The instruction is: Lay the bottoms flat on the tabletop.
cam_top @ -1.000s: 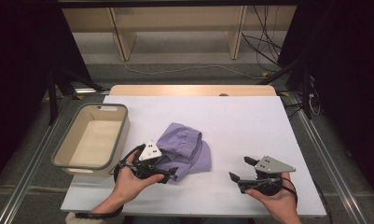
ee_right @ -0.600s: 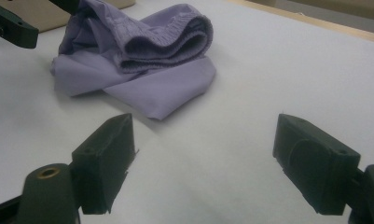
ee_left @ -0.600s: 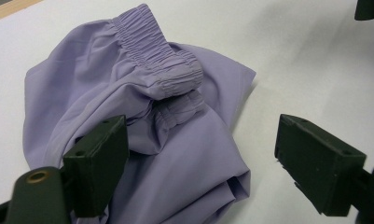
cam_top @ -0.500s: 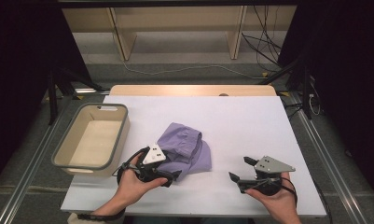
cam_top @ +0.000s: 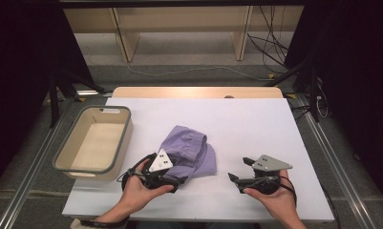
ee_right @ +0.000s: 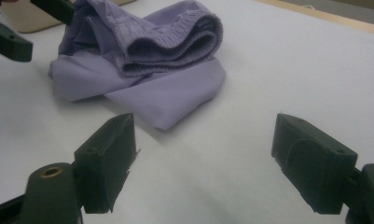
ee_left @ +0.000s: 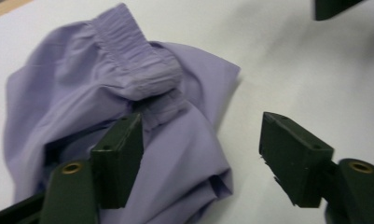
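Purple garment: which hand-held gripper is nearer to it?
Left. The left hand-held gripper is at the purple garment's near edge, one jaw over the cloth, jaws just closing, not yet pinching. The right hand-held gripper rests apart, on bare table.

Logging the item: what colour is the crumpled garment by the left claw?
Plain lilac purple garment, clearest in the left gripper view.

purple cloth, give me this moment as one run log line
left claw: closing over purple cloth, no grip yet | right claw: open, on bare table | bin: empty
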`<state>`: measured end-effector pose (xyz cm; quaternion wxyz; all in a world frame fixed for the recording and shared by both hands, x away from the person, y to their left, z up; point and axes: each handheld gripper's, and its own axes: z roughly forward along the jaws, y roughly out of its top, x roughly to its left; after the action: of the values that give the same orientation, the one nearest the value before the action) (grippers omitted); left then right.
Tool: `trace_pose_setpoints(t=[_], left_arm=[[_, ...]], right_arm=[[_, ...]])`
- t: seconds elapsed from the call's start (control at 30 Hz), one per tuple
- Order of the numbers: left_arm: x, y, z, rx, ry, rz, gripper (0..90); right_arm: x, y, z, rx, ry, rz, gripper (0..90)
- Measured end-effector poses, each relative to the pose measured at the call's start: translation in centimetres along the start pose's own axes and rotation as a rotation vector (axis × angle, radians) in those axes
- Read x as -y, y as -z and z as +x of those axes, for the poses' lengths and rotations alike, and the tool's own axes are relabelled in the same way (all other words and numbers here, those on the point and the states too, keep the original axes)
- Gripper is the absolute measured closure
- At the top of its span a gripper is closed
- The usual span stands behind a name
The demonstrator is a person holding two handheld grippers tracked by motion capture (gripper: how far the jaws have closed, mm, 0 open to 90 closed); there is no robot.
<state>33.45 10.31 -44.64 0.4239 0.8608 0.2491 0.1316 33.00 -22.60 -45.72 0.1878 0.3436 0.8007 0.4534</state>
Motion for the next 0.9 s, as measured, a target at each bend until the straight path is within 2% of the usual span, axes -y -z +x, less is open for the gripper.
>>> trace_pose_setpoints(t=[0.1,0.13,0.27,0.33,0.37,0.43,0.47,0.57,0.67,0.73,0.77,0.83,0.87,0.9], left_arm=[[0.1,-0.4,-0.7,0.033,-0.027,0.026,41.0],[0.1,-0.6,-0.8,0.043,-0.034,0.036,43.6],[0.2,-1.5,-1.1,0.049,-0.049,0.083,45.5],[0.5,-2.3,-1.2,0.052,-0.064,0.137,45.6],[0.5,-2.3,-1.2,0.052,-0.064,0.137,45.5],[0.7,-2.7,-1.3,0.029,-0.079,0.155,45.2],[0.8,-2.9,-1.2,0.014,-0.078,0.162,44.5],[0.9,-3.2,-0.9,-0.022,-0.07,0.172,44.5],[1.0,-3.5,-0.7,-0.035,-0.073,0.189,45.5],[1.1,-3.7,-0.5,-0.038,-0.073,0.197,48.5],[1.2,-3.9,-0.5,-0.038,-0.074,0.201,52.5],[1.2,-4.1,-0.3,-0.047,-0.079,0.209,55.3],[1.3,-4.2,-0.2,-0.045,-0.077,0.212,57.6],[1.3,-4.2,0.0,-0.037,-0.071,0.216,60.8]], right_arm=[[-0.7,-1.6,0.1,-0.019,0.007,0.023,23.3],[-0.9,-2.7,0.1,-0.033,0.008,0.043,23.3],[-1.2,-4.2,0.0,-0.042,0.017,0.068,23.5],[-1.5,-5.2,-0.2,-0.052,0.008,0.08,23.8],[-1.5,-5.2,-0.2,-0.052,0.008,0.08,23.8],[-1.6,-6.0,-0.2,-0.059,0.015,0.096,23.9],[-1.8,-6.9,-0.1,-0.066,0.022,0.11,24.1],[-2.0,-7.7,0.0,-0.074,0.033,0.127,24.6],[-2.2,-8.9,0.1,-0.076,0.04,0.152,26.5],[-2.3,-9.6,0.1,-0.075,0.044,0.172,29.0],[-2.3,-10.2,0.0,-0.079,0.043,0.191,34.0],[-2.3,-10.4,0.0,-0.083,0.039,0.195,36.4],[-2.3,-10.5,-0.1,-0.084,0.039,0.206,39.6],[-2.4,-10.8,-0.2,-0.105,0.03,0.222,47.1]])
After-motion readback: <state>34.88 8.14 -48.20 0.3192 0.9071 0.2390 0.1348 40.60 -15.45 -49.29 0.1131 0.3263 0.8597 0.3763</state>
